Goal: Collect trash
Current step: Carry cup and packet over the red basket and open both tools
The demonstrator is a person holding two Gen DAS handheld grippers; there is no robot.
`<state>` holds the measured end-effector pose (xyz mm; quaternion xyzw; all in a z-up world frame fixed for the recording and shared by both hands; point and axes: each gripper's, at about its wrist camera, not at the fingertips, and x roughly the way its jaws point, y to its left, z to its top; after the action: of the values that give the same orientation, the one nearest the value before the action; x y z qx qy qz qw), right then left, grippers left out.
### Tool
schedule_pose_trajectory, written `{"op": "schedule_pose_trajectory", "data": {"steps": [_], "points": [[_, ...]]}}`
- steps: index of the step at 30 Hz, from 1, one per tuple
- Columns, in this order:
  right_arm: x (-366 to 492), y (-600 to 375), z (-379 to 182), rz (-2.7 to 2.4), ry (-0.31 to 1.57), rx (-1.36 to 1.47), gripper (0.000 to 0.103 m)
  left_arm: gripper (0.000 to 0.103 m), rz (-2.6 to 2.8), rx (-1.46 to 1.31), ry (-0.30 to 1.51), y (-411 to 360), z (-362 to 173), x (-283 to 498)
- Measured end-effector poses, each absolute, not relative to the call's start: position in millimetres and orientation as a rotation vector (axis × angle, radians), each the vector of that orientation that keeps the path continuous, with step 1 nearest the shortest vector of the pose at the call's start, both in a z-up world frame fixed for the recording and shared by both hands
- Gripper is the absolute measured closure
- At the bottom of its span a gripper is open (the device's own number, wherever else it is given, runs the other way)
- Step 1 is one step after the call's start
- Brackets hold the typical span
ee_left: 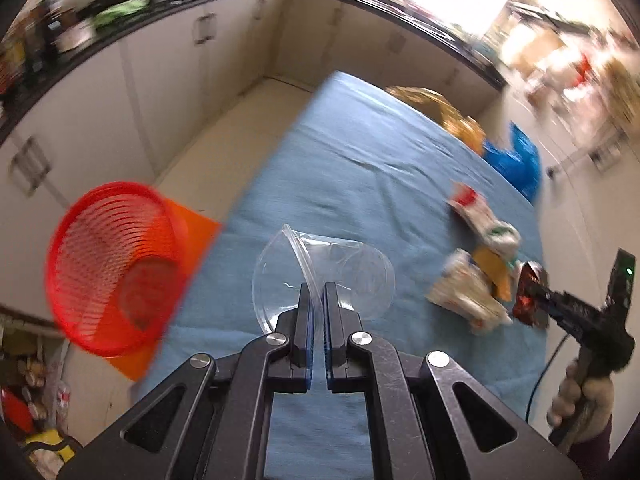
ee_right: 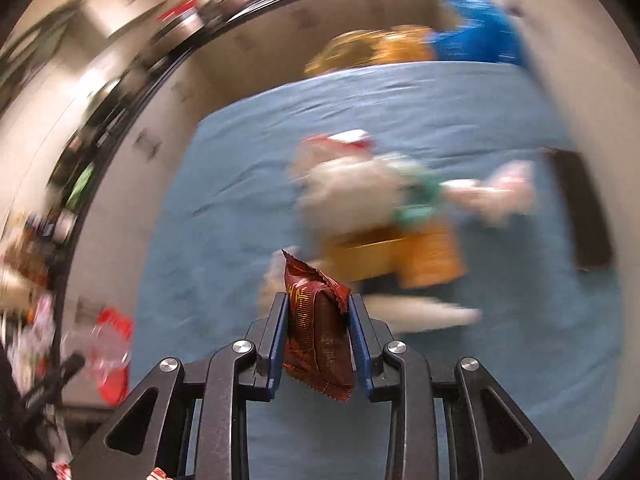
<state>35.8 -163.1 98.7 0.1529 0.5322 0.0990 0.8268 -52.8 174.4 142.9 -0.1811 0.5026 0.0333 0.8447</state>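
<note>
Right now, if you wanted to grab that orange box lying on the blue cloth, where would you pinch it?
Probably on the open flap edge of the orange box, coming down from above. It lies flat among white wrappers, so its sides are crowded, while that thin raised edge looks narrow enough for the fingers. The picture is blurry, so I can't be sure.

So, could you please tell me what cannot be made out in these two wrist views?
- Right wrist view: the pale and orange packets on the blue cloth are smeared by motion; their print is unreadable.
- Left wrist view: the red mesh basket is blurred, so its contents cannot be told.
- Both views: the counter clutter is too blurred to identify.
</note>
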Motion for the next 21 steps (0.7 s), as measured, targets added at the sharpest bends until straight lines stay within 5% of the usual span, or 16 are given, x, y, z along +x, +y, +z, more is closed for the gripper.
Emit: {"op": "schedule_pose_trajectory", "data": {"steps": [21], "points": [[52, 197, 50, 0.794, 1.352, 0.118, 0.071, 0.099, 0.453, -0.599, 1.094, 356, 75, -108]]}}
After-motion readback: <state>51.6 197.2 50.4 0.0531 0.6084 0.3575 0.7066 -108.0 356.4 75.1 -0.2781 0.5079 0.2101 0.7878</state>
